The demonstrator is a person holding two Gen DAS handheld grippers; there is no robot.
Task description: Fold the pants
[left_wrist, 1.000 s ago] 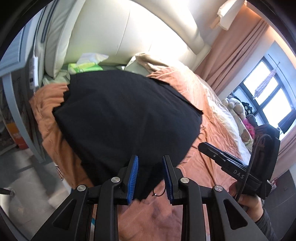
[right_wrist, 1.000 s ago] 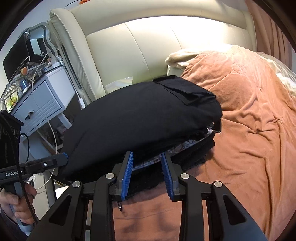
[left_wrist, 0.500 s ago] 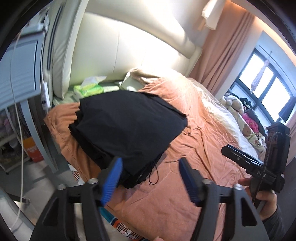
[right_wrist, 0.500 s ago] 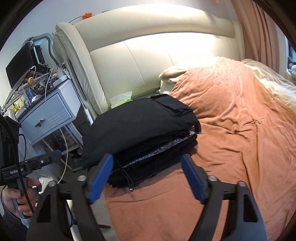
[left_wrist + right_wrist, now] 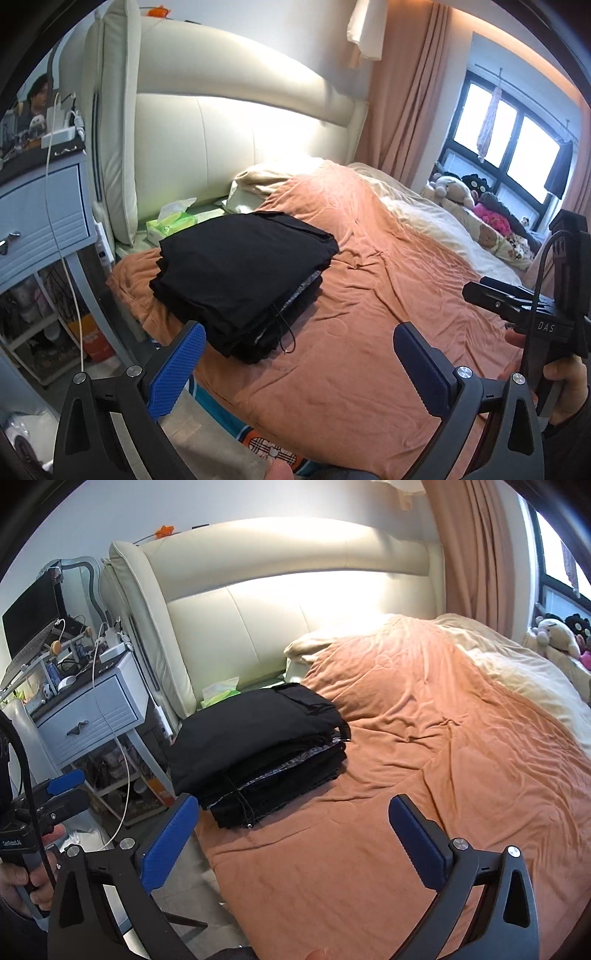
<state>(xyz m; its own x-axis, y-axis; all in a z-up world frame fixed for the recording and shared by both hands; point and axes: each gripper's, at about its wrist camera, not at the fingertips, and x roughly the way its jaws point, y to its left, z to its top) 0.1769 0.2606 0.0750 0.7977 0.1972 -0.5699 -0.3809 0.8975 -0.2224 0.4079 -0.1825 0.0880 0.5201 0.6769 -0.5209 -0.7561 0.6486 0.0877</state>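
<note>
Folded black pants (image 5: 240, 280) are lying in a squared stack near the head corner of a bed, resting on an orange blanket (image 5: 369, 314) just in front of a cream padded headboard (image 5: 240, 136). A thin black drawstring (image 5: 282, 328) is dangling from the stack's near edge, and a patterned grey lining is showing between the layers.

The left gripper (image 5: 299, 365) is hovering short of the stack with its jaws opening wide; nothing is sitting between its blue pads (image 5: 177, 369), and the pants are lying apart from them. The right gripper (image 5: 291, 842) is likewise opening, its jaws spread broadly over bare blanket and gripping nothing, with the pants (image 5: 258, 753) beyond its left finger and untouched.

In the left wrist view, a hand (image 5: 565, 391) is gripping the handle of the other gripper at the right edge. In the right wrist view, a hand (image 5: 22, 882) is doing the same at the lower left.

A green tissue pack (image 5: 171, 223) is sitting between the pants and the headboard. A pale blue nightstand (image 5: 88, 720) is standing beside the bed, a white cable (image 5: 122, 760) trailing down its front. Peach curtains (image 5: 406, 110) are hanging beside a window (image 5: 509, 144), and stuffed toys (image 5: 458, 188) are crowding the bed's far side.
</note>
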